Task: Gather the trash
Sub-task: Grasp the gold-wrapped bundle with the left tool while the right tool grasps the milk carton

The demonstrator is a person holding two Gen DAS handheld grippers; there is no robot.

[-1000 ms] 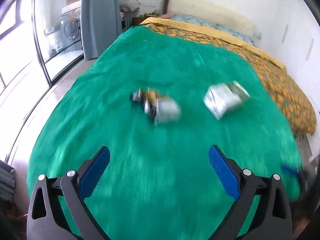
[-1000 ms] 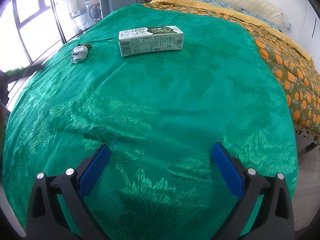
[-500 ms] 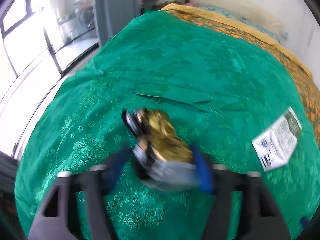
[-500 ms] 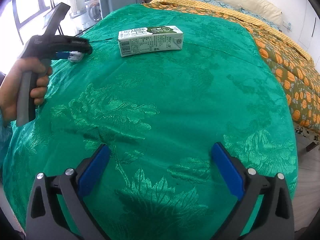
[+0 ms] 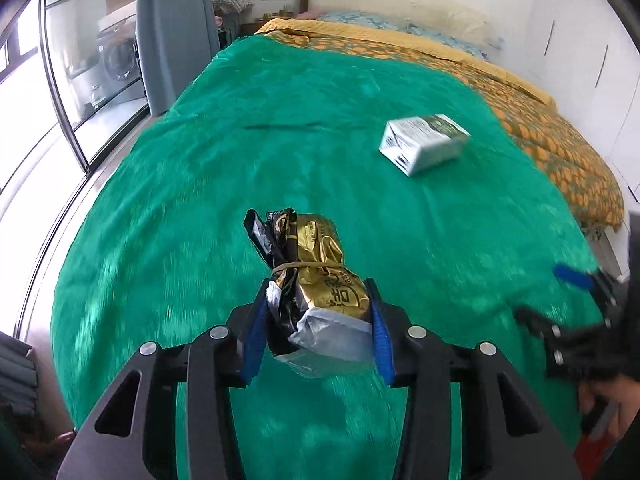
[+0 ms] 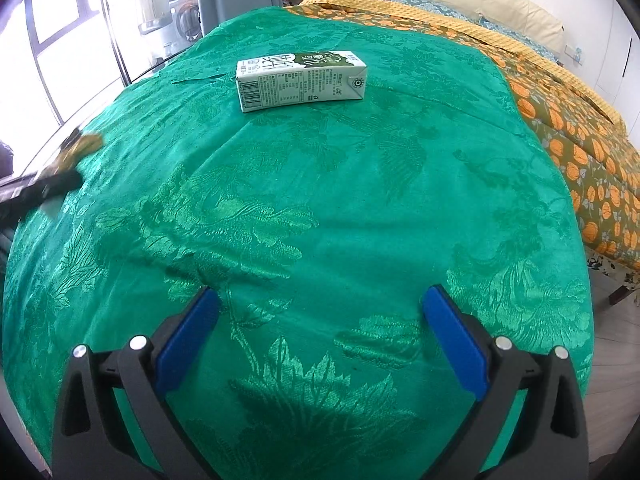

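A crumpled gold and black snack packet, bound with a rubber band, sits between the blue pads of my left gripper. The jaws are closing and the pads press on both its sides. In the right wrist view this gripper is a dark blur at the left edge with the packet. A white and green milk carton lies on its side on the green bedspread, far ahead of both grippers. My right gripper stands open over the bedspread with nothing between its fingers.
An orange patterned quilt covers the bed's right side, with pillows at the head. A grey curtain and glass doors stand left of the bed. A hand holds the right gripper at the bed's near right edge.
My left gripper went forward to the snack packet, shut on it, then drew back toward the bed's near left side with the packet. The right gripper has stayed still and open.
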